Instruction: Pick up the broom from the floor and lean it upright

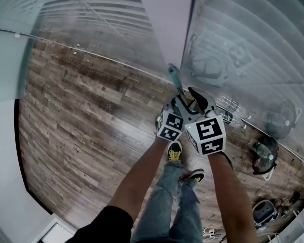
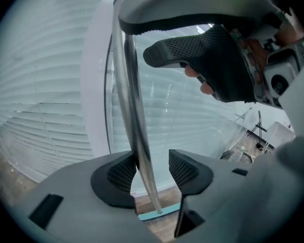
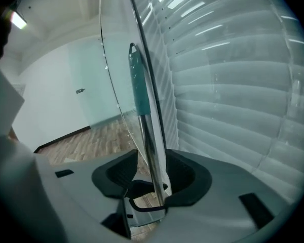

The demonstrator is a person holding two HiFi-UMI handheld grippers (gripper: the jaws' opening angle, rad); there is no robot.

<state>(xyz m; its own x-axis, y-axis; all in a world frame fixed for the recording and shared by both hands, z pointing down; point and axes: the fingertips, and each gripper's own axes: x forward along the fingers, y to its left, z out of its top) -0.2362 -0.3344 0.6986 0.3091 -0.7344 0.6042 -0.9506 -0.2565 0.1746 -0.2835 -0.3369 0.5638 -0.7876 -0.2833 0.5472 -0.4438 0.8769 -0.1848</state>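
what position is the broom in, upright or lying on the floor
Upright: the broom rises steeply from its teal head on the wooden floor, its handle between the parted jaws of the left gripper and right gripper.

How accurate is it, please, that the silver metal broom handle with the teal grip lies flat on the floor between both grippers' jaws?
No: the silver metal broom handle with the teal grip stands upright between the left gripper's and right gripper's jaws, as the left gripper view shows.

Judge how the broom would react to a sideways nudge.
Probably stiff: the pole looks like straight metal. Likely slippery, being shiny. Apt to tip: the broom stands tall and near upright.
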